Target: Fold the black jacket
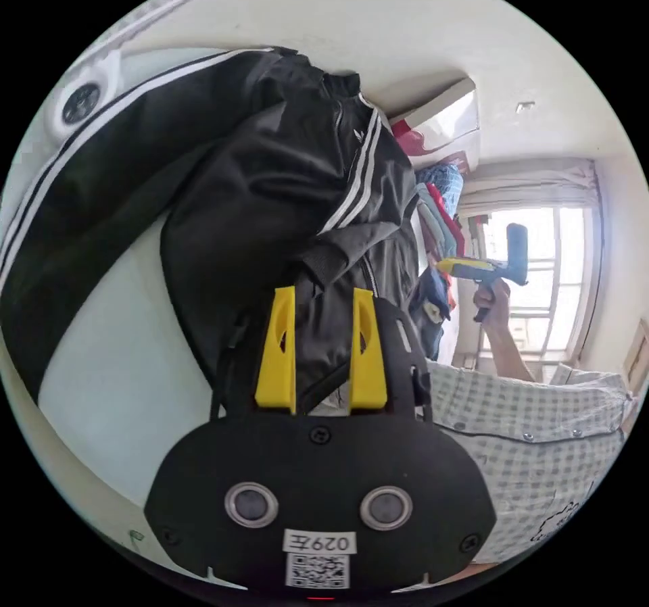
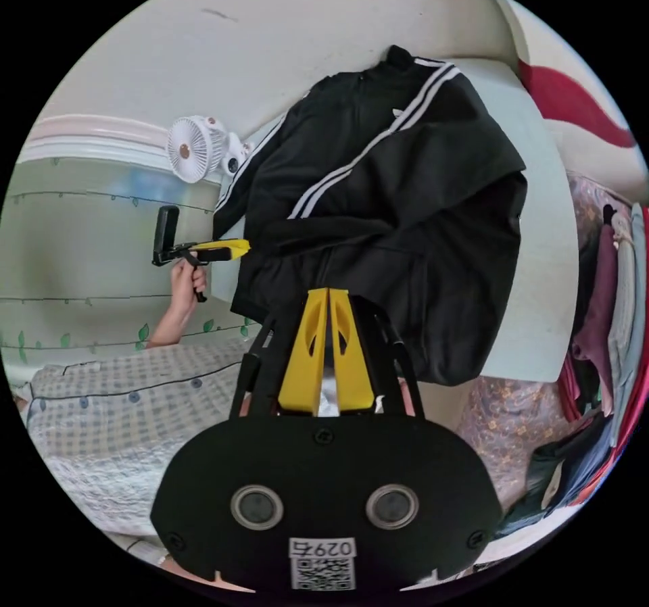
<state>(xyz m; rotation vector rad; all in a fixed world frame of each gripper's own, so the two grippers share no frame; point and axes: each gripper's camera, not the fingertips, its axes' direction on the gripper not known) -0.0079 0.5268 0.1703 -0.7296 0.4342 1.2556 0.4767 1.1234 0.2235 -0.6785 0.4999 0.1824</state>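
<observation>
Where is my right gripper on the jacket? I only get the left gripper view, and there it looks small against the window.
Observer: In the right gripper view, the right gripper has its tips at a dark fold low on the jacket.
Operator: Open or shut?
Observer: Its jaws are closed together. I can't tell if any cloth is pinched between them.
Operator: And my left gripper from outside?
Observer: The left gripper meets the jacket's side edge with its tip, and a hand grips its handle.
</observation>
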